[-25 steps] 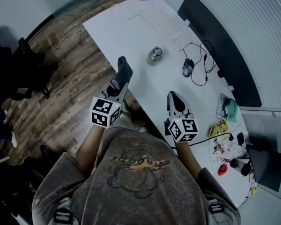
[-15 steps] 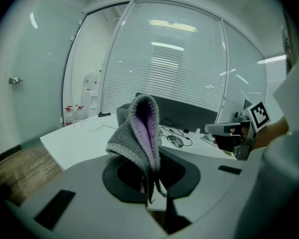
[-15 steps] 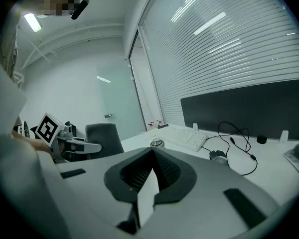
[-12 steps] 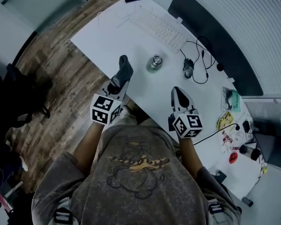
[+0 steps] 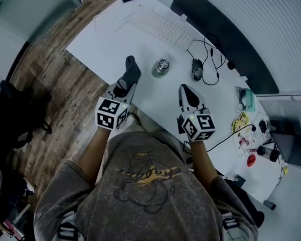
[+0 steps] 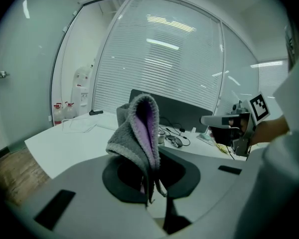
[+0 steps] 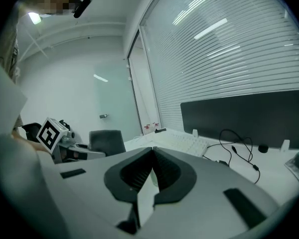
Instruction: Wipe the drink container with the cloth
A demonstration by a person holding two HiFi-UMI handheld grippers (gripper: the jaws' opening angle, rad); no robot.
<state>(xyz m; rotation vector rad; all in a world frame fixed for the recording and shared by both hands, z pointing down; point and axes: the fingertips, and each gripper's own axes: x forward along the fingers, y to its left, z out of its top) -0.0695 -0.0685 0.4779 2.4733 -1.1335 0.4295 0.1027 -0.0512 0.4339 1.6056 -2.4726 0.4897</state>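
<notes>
Jaws, left gripper (image 5: 124, 88): clenched on the cloth (image 6: 139, 128), a grey fold with a lilac inner face that stands up past the tips. Jaws, right gripper (image 7: 152, 158): pressed together, nothing between them. Task item, drink container (image 5: 161, 66): a small metal vessel, upright on the white desk (image 5: 100, 41), ahead of both grippers and touched by neither. Purpose, as judged: the cloth is pinched low so that a loose pad of fabric leads toward the container; the right gripper would have to part before it could steady the vessel. Head view alone gives the layout: container, keyboard (image 5: 160, 26) and mouse (image 5: 197, 69). Left gripper view alone shows the lilac lining, and there the fold masks most of the container. Right gripper view alone confirms the bare, closed pads, with the left gripper's marker cube (image 7: 49, 133) at its edge.
</notes>
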